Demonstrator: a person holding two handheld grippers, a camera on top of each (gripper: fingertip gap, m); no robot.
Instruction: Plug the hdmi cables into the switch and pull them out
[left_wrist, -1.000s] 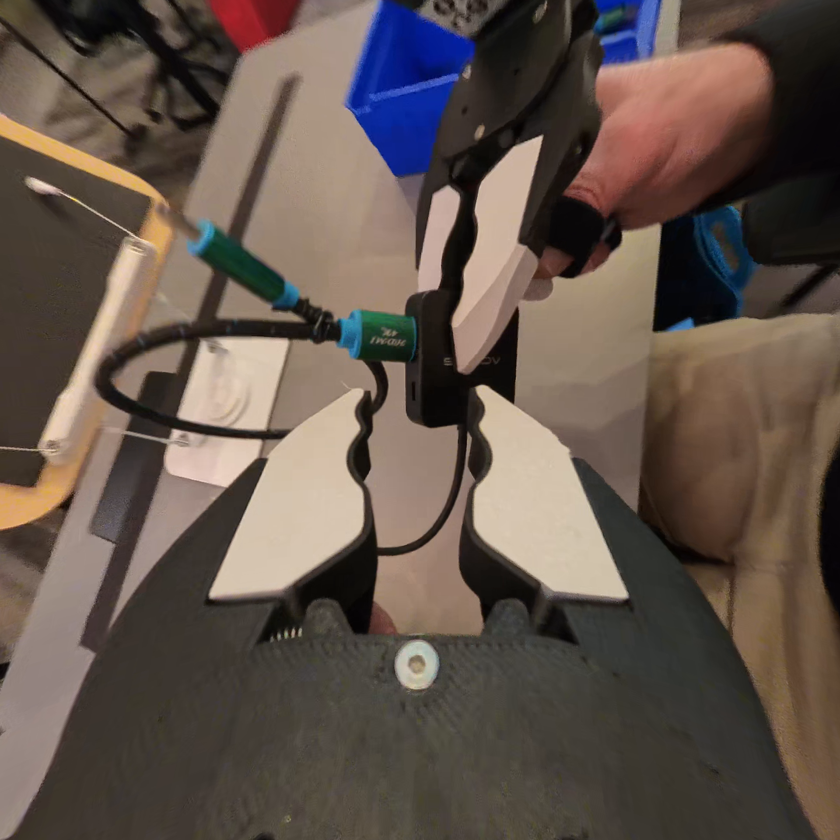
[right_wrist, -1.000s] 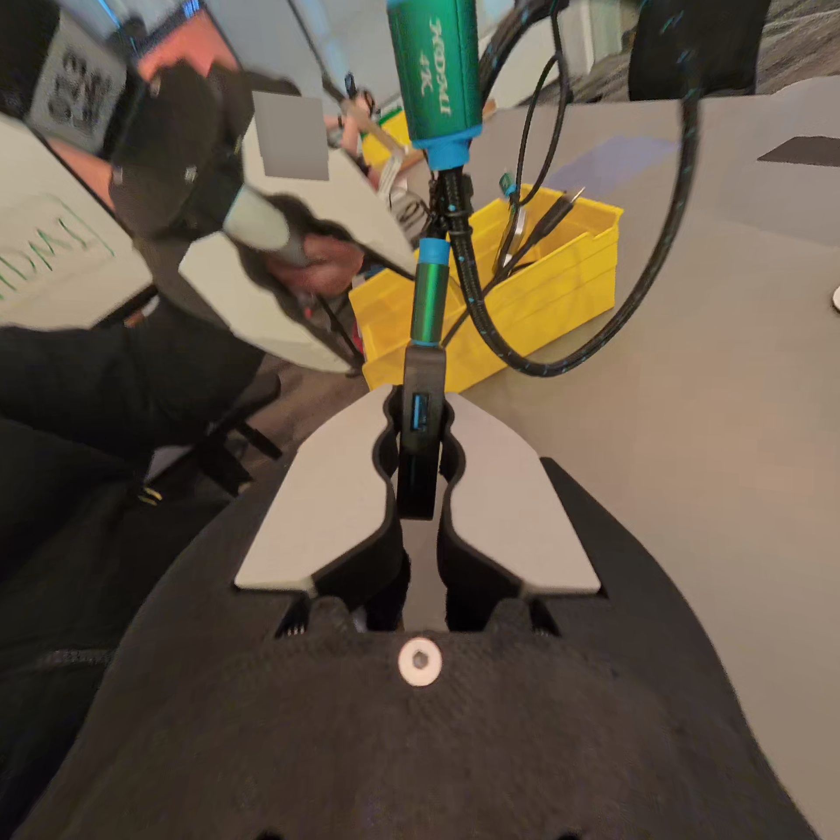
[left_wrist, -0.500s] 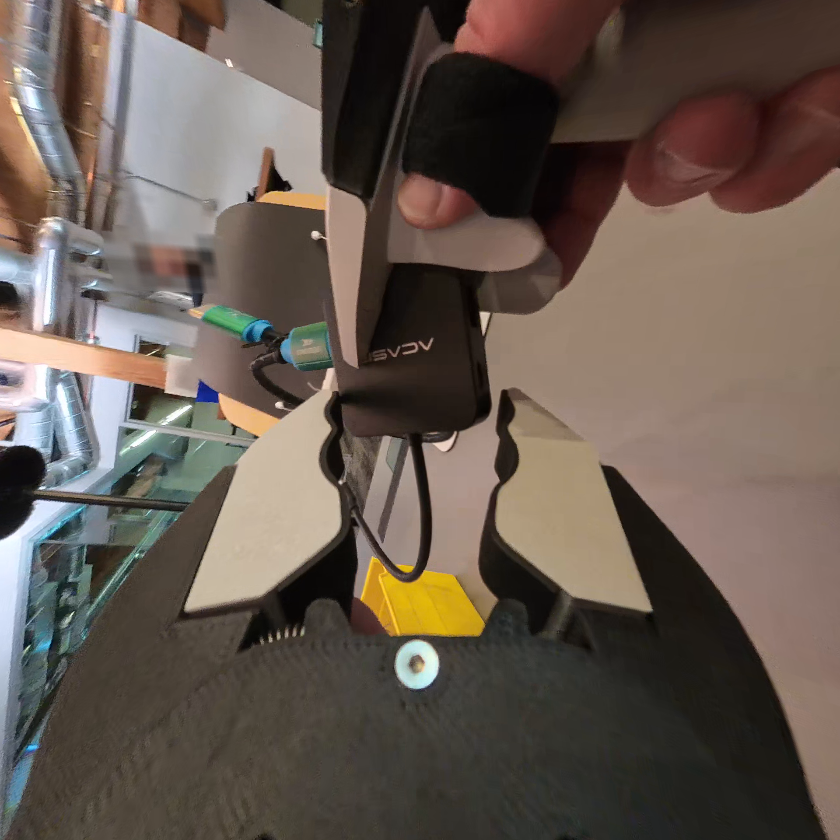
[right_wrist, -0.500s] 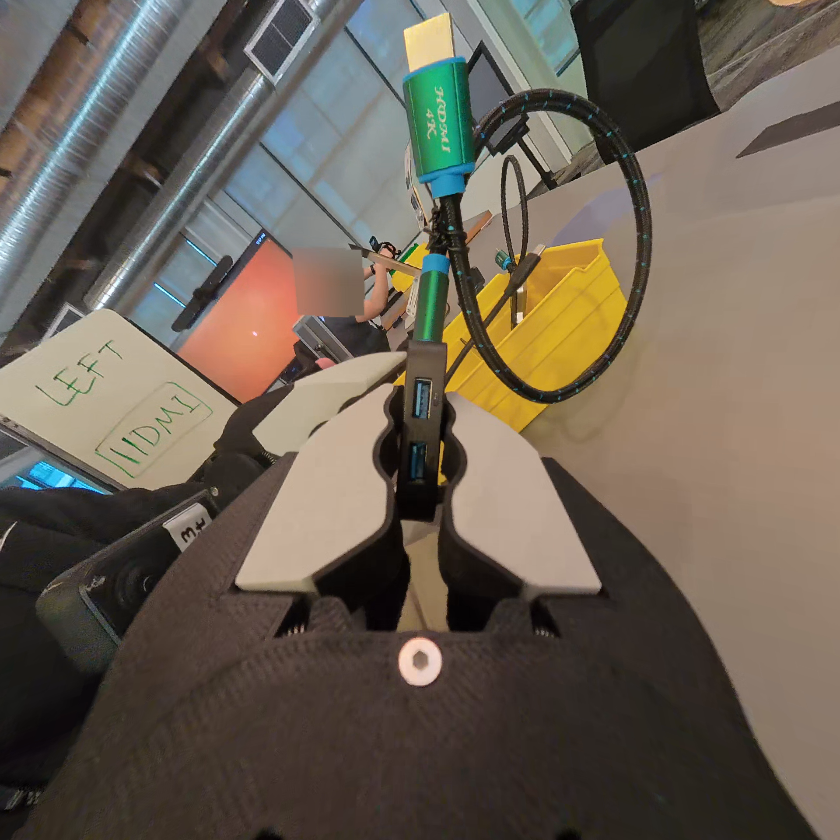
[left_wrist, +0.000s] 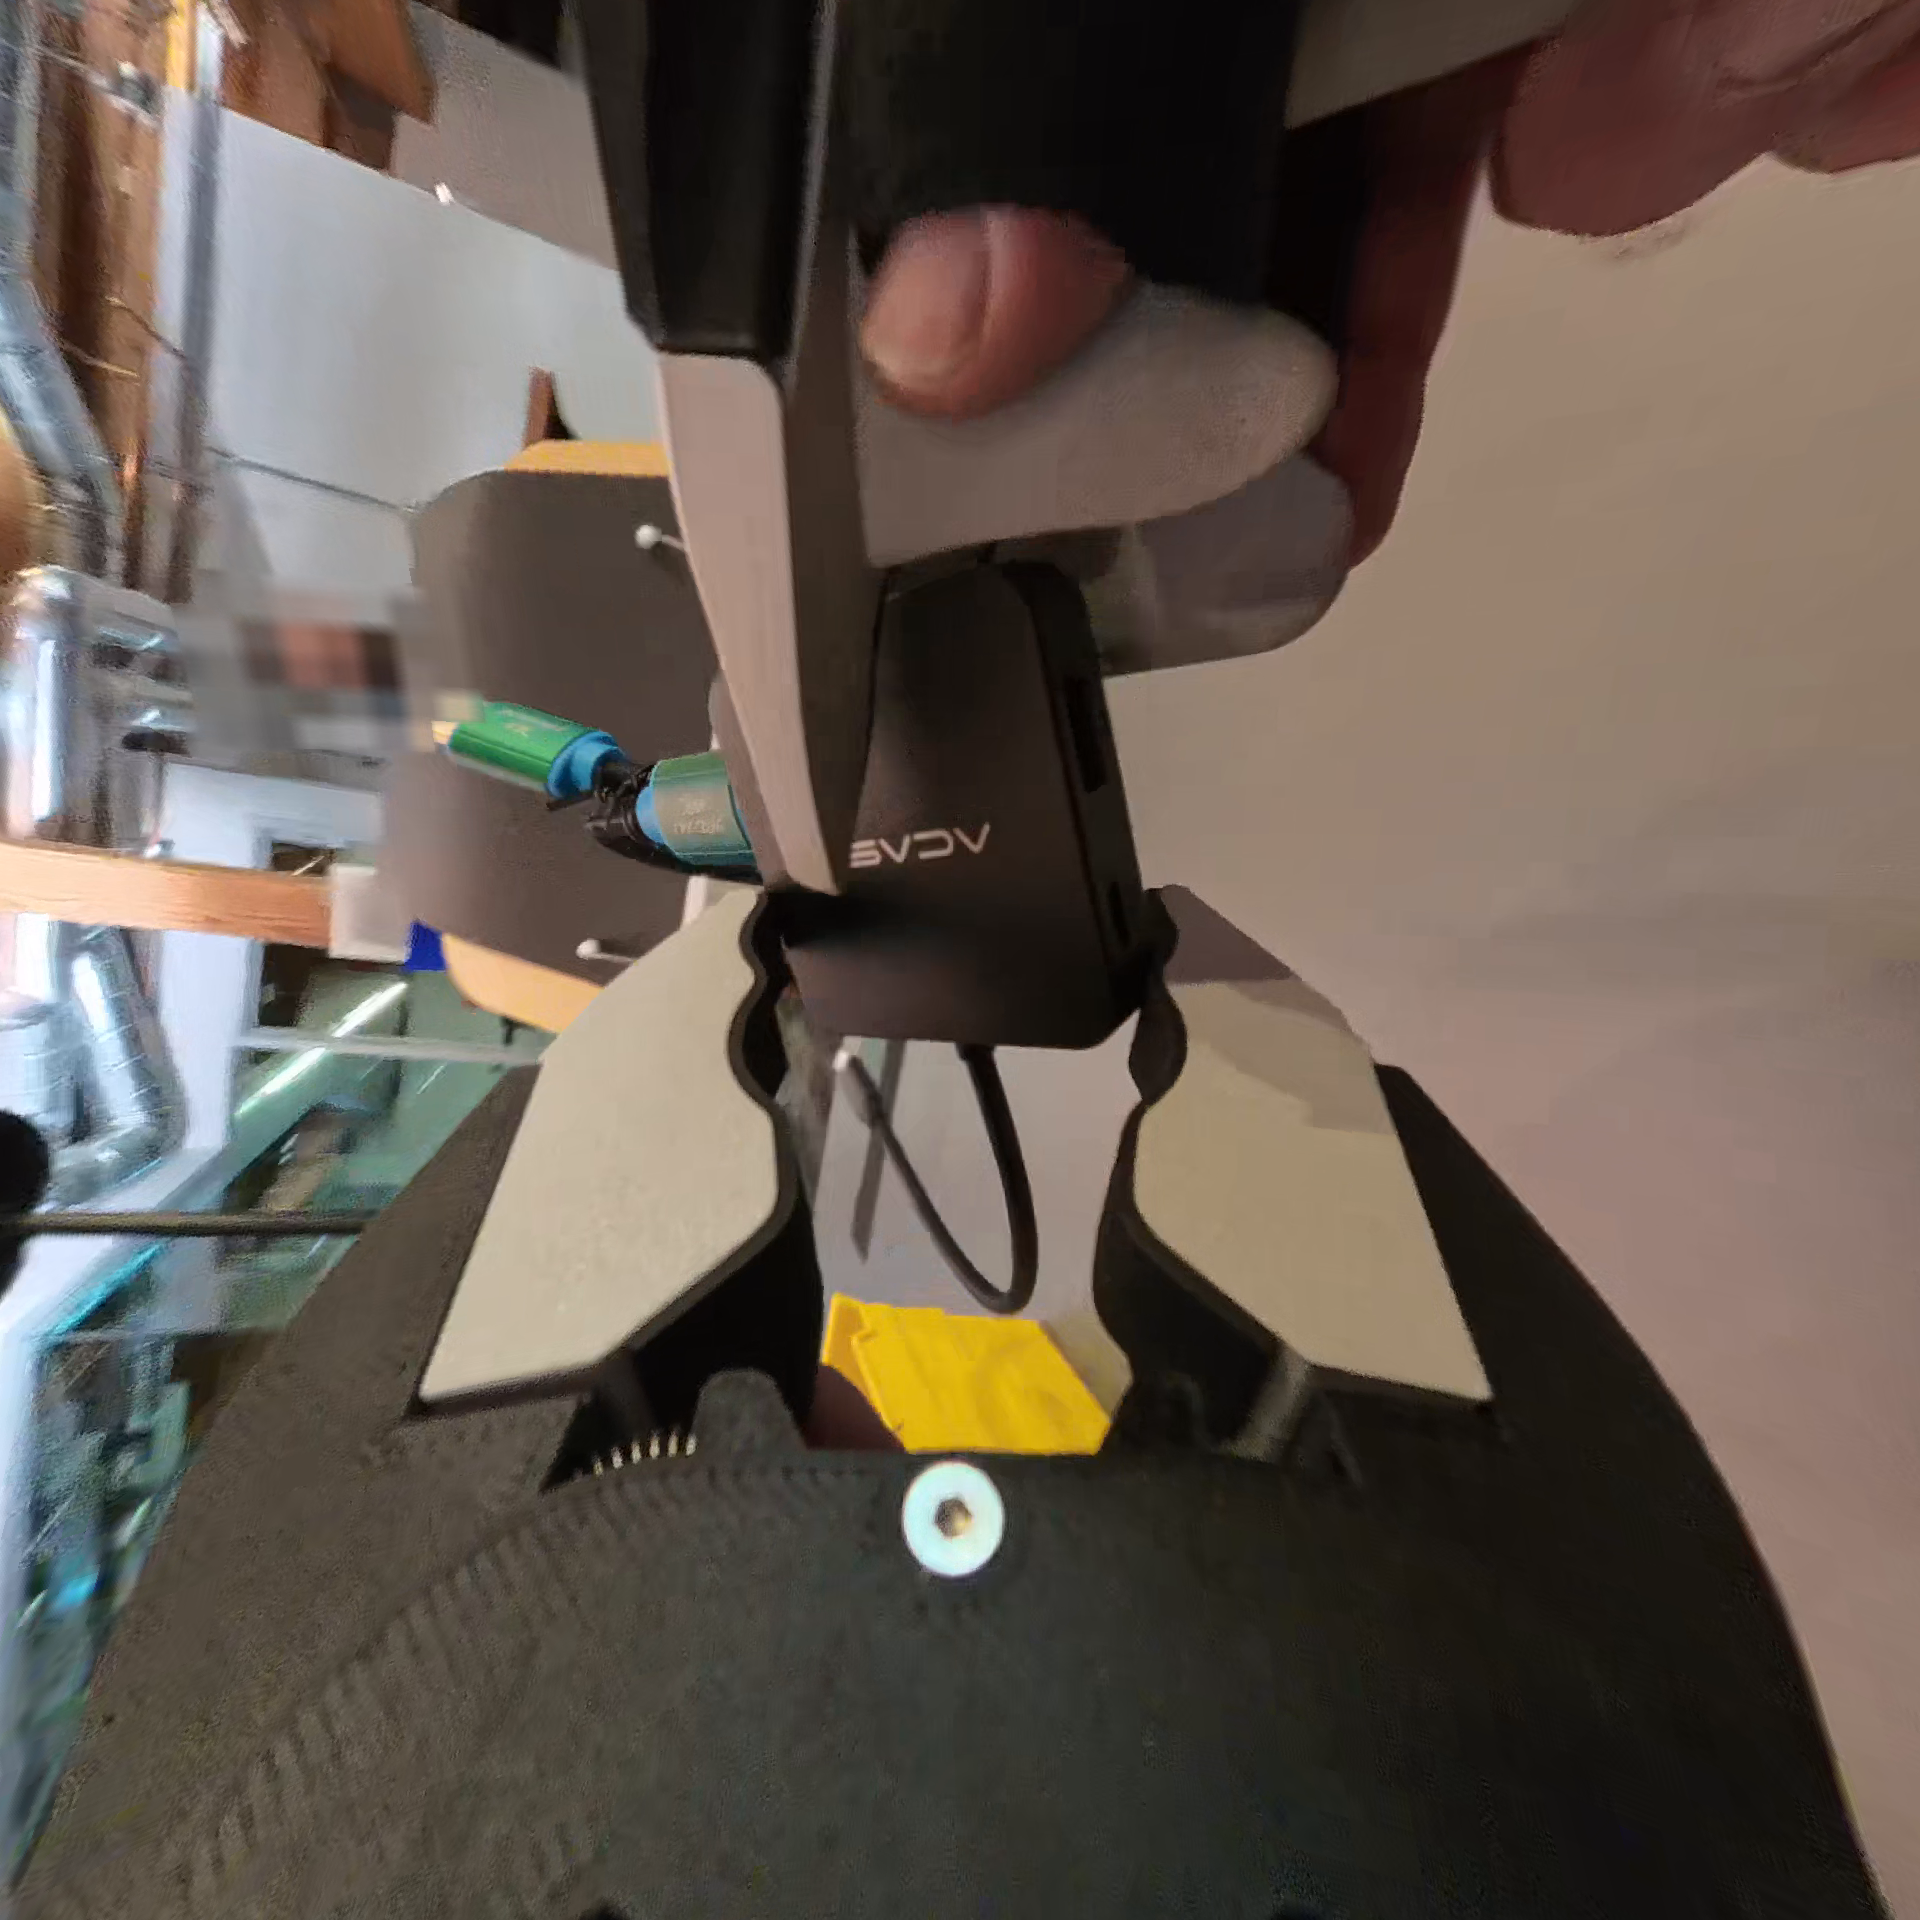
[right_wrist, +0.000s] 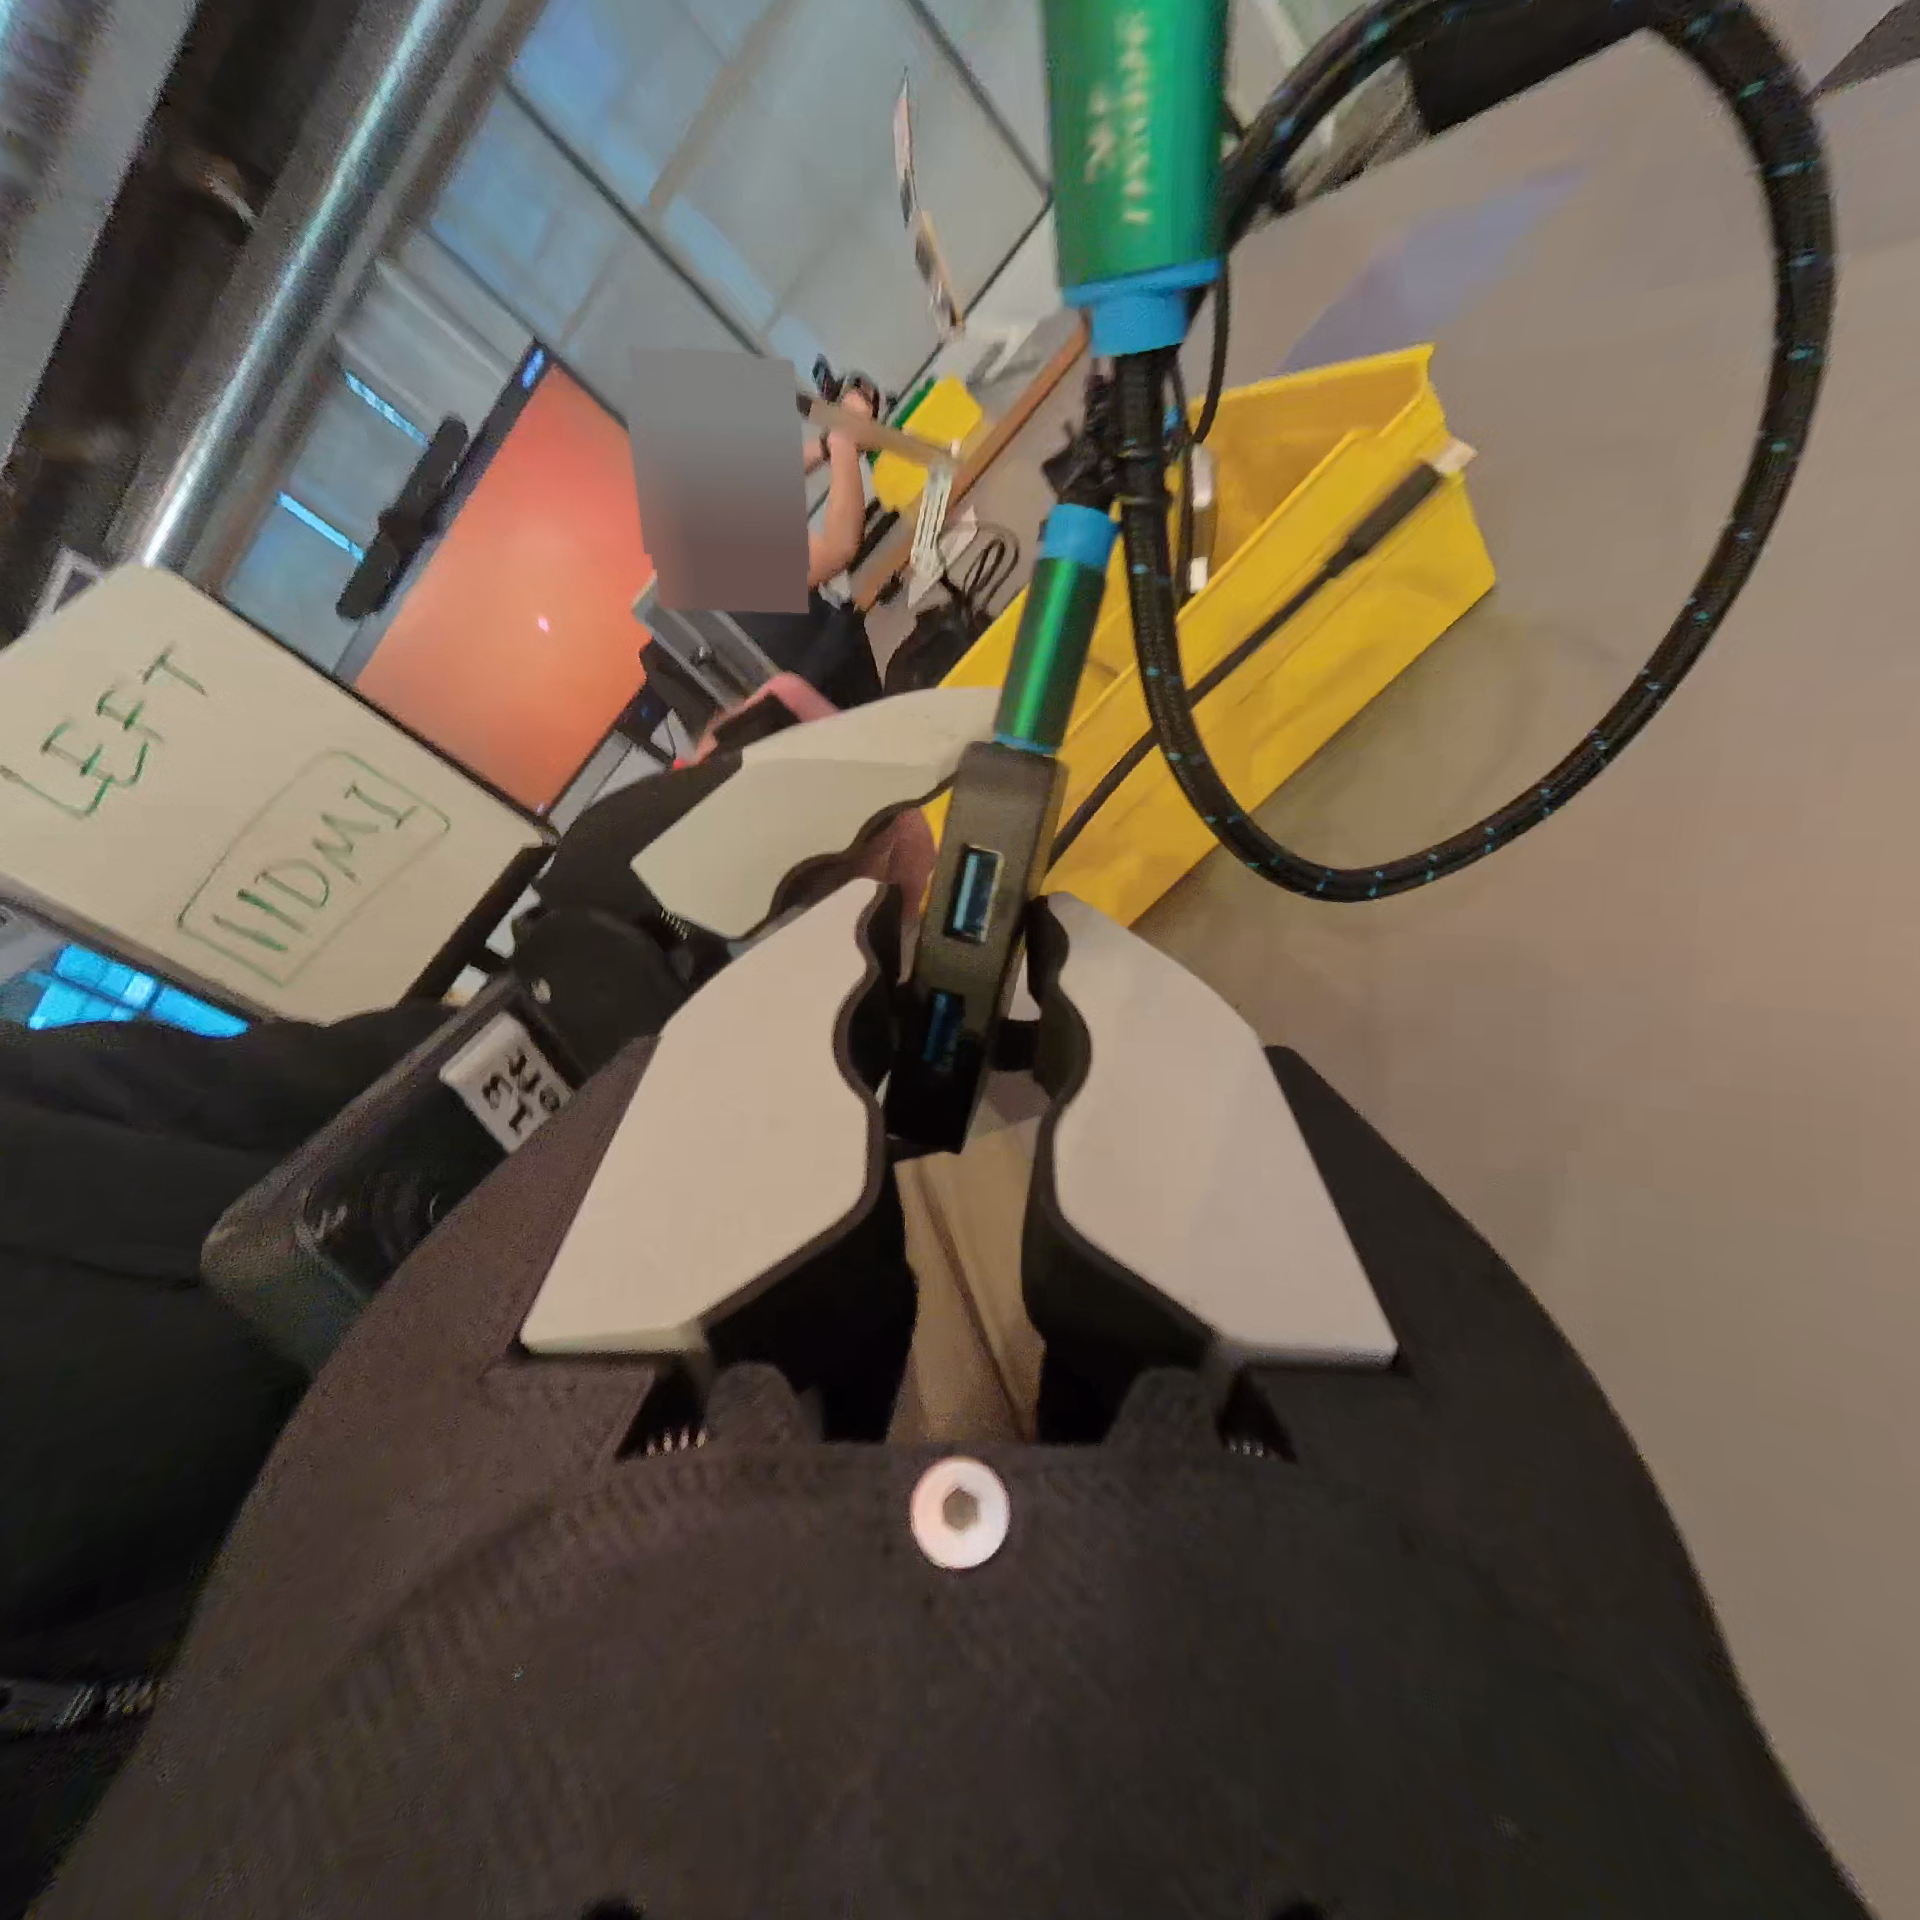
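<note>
The black switch (left_wrist: 966, 790) hangs in the air between both grippers. My right gripper (right_wrist: 956, 925) is shut on its flat faces, and the switch sits tilted in it. My left gripper (left_wrist: 961, 925) has its jaws against the two narrow sides of the switch's lower end. A green HDMI plug (right_wrist: 1049, 644) is seated in the switch's top end. Its braided black cable (right_wrist: 1766, 436) loops round to a second, free green plug (right_wrist: 1132, 156). The switch's thin tail cable (left_wrist: 997, 1174) hangs down between my left fingers.
A yellow bin (right_wrist: 1351, 582) holding cables stands on the grey table (right_wrist: 1558, 1039). A whiteboard (right_wrist: 208, 810), an orange screen (right_wrist: 499, 613) and a person are in the background. A black board with an orange rim (left_wrist: 540, 623) stands behind the switch.
The switch now sits deeper between my left fingertips, which touch its sides. In the right view it has tilted, and the free plug has swung closer.
</note>
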